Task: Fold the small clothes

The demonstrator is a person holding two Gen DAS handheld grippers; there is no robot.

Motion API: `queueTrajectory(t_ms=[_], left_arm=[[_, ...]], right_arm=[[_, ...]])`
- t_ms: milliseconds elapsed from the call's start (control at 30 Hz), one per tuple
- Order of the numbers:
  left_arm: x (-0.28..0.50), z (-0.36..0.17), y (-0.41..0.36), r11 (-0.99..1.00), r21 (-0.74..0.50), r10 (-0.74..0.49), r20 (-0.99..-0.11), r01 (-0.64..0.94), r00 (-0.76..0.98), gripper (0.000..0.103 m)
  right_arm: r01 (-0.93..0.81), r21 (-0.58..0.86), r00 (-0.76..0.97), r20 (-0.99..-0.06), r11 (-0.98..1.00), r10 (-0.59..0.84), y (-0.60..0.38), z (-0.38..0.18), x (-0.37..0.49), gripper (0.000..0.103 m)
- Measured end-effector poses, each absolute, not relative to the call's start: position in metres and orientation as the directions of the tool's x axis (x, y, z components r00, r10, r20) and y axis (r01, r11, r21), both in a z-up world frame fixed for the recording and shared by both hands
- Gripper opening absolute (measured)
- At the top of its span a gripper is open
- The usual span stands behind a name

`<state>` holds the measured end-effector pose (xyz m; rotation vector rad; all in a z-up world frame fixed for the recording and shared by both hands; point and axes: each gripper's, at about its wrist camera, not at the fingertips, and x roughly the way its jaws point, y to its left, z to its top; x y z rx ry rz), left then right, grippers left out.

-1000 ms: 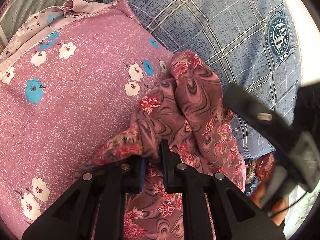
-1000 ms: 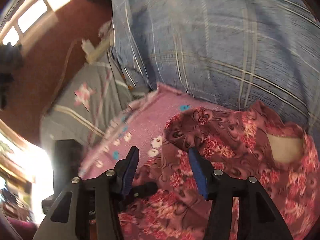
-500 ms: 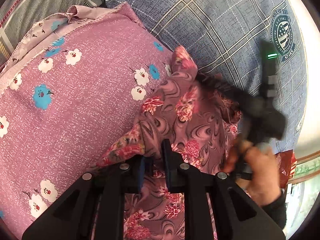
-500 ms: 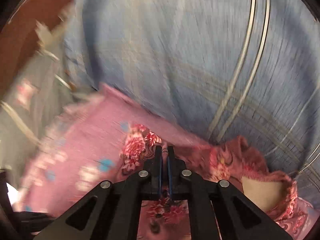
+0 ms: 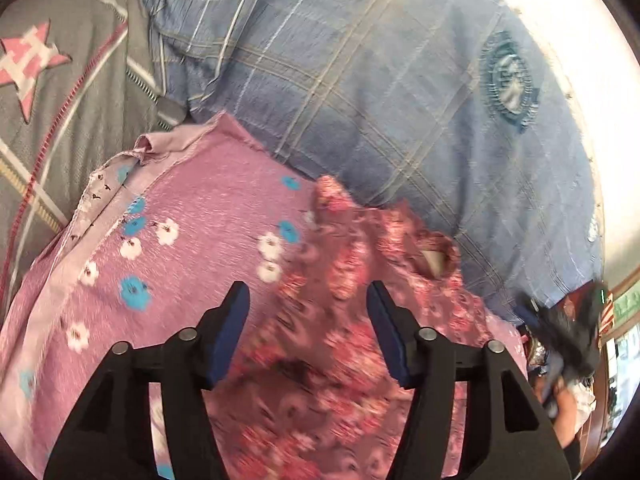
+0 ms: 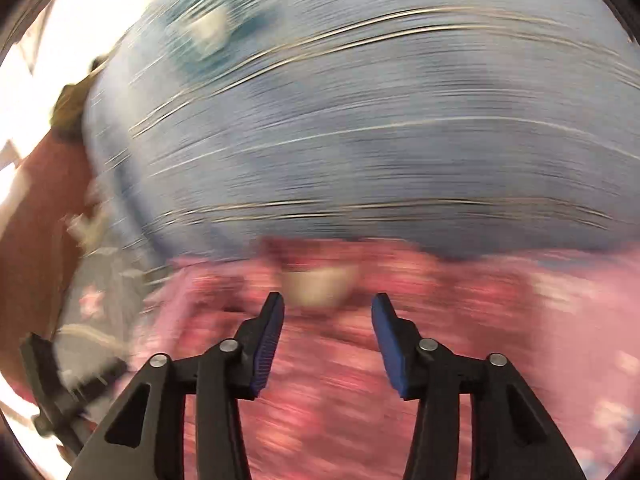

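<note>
A small maroon floral garment (image 5: 352,340) lies spread on a pink cloth with white and blue flowers (image 5: 192,248). My left gripper (image 5: 308,320) is open and empty just above the garment. In the right wrist view, which is heavily blurred, my right gripper (image 6: 328,320) is also open and empty over the same garment (image 6: 328,392). A pale opening in the garment (image 5: 434,258) lies near its far edge and shows in the right wrist view (image 6: 320,284) too. The right gripper's body (image 5: 568,336) shows at the far right of the left wrist view.
A blue plaid pillow or blanket (image 5: 400,92) with a round emblem (image 5: 508,80) lies beyond the pink cloth. A grey blanket with a pink star (image 5: 52,80) is at the left. A reddish-brown wall (image 6: 36,208) is at the left in the right wrist view.
Both grippers were shut on the maroon garment half a second ago; both have now opened and let it go. The garment lies flatter. The right gripper has swung away fast.
</note>
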<state>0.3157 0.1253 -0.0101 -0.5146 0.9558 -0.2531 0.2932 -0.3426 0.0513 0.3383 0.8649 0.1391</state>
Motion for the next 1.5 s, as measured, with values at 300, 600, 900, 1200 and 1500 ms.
queueTrajectory(t_ms=[300,600,900,1200,1500], left_arm=[[0.335,-0.041,0.089,0.942,-0.336,-0.3,-0.832,0.006,0.466,0.062],[0.336,-0.047,0.098,0.935,-0.356,-0.311,-0.823,-0.005,0.476,0.062],[0.336,-0.038,0.088,0.944,-0.331,-0.277,-0.801,-0.006,0.53,0.006],[0.343,-0.048,0.1,0.975,-0.196,-0.122,-0.866,-0.105,0.484,0.002],[0.343,-0.036,0.082,0.958,-0.288,-0.24,-0.828,-0.016,0.507,0.022]], right_arm=[[0.259,0.351,0.56,-0.814,0.9,0.156,-0.411,-0.005,0.248,0.052],[0.337,0.407,0.602,-0.786,0.849,0.138,-0.426,-0.006,0.223,0.053],[0.174,0.374,0.747,-0.653,0.911,0.125,-0.396,0.037,0.212,0.005],[0.296,0.319,0.617,-0.784,0.9,0.075,-0.417,-0.008,0.218,0.01],[0.022,0.381,0.691,-0.674,0.924,0.262,-0.357,0.036,0.258,0.061]])
